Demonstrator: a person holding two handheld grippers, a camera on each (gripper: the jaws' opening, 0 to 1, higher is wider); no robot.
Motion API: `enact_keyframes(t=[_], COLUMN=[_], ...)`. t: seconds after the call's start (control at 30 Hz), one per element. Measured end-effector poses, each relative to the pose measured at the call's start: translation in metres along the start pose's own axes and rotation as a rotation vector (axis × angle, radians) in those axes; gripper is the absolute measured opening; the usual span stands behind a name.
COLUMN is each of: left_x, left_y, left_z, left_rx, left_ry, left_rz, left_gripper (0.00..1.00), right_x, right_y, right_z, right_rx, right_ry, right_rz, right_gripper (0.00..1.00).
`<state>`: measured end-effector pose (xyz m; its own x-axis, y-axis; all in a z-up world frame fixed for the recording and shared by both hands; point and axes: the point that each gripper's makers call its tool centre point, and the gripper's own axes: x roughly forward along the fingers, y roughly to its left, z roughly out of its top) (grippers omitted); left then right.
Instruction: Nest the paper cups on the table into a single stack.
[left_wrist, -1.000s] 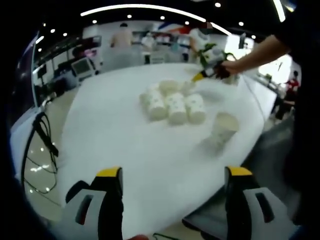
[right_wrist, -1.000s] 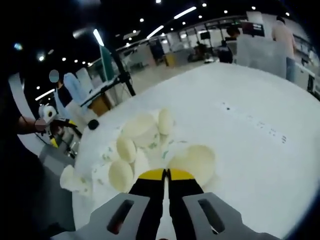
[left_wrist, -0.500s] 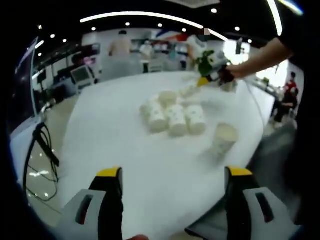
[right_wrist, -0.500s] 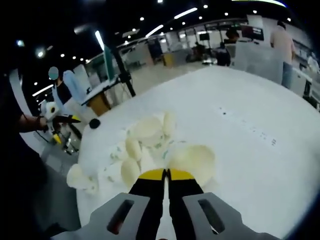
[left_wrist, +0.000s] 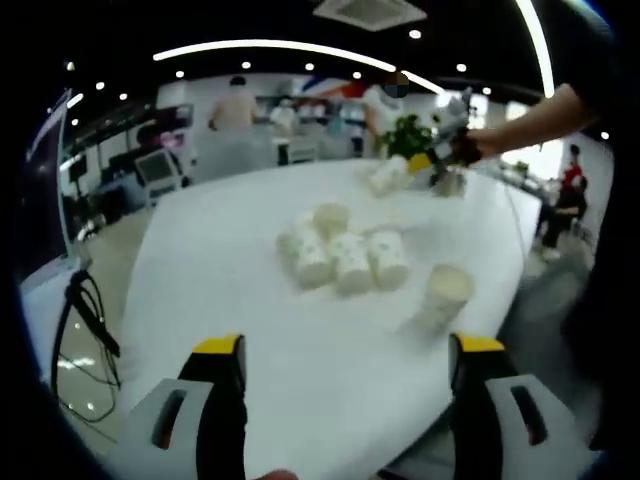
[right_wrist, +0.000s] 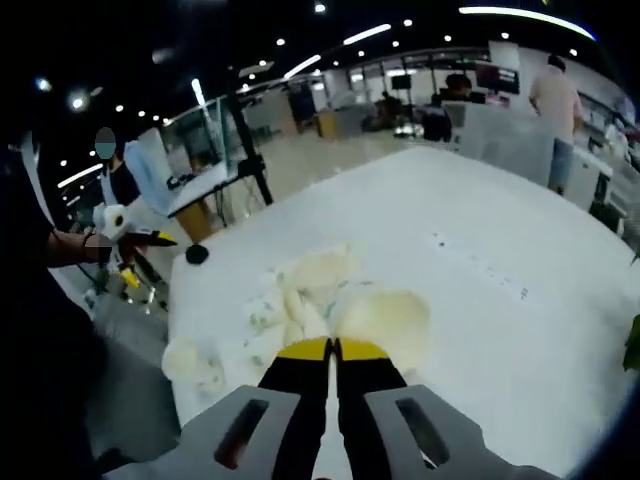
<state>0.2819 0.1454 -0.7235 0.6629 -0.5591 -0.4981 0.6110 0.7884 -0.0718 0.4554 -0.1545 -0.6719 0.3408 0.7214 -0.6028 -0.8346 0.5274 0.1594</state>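
Your right gripper (right_wrist: 333, 345) is clenched on a paper cup (right_wrist: 385, 320) lifted above the table (right_wrist: 500, 310); left gripper (left_wrist: 345, 350) hangs released; next, seat it in the upright cup (left_wrist: 445, 290)

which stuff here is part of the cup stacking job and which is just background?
Job:
- lifted cup, pinched in the right claw
- cups lying in a cluster
- upright cup
- left claw, open above the table

Background:
- black cables off the table edge
- tripod
- people and desks in the hall
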Motion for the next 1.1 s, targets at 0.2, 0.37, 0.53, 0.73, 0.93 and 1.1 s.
enact_keyframes(t=[0.2, 0.37, 0.53, 0.73, 0.93, 1.1], left_x=[0.000, 0.000, 0.002, 0.004, 0.007, 0.008], left_y=[-0.001, 0.001, 0.001, 0.005, 0.007, 0.006], left_z=[0.005, 0.005, 0.005, 0.006, 0.008, 0.008], left_rx=[0.014, 0.025, 0.036, 0.043, 0.043, 0.041], left_ry=[-0.013, -0.018, -0.019, -0.021, -0.031, -0.037], left_rz=[-0.025, -0.044, -0.064, -0.073, -0.081, -0.084], left_gripper=[0.82, 0.82, 0.82, 0.81, 0.81, 0.81], right_x=[-0.026, -0.046, -0.074, -0.102, -0.118, -0.126], right_y=[0.029, 0.050, 0.076, 0.114, 0.159, 0.183], right_z=[0.018, 0.036, 0.075, 0.122, 0.166, 0.186], right_rx=[-0.003, 0.033, 0.039, -0.003, -0.124, -0.209], right_ry=[-0.017, -0.060, -0.155, -0.220, -0.212, -0.176], right_rz=[0.014, 0.023, 0.014, 0.036, 0.097, 0.131], right_gripper=[0.00, 0.00, 0.00, 0.00, 0.00, 0.00])
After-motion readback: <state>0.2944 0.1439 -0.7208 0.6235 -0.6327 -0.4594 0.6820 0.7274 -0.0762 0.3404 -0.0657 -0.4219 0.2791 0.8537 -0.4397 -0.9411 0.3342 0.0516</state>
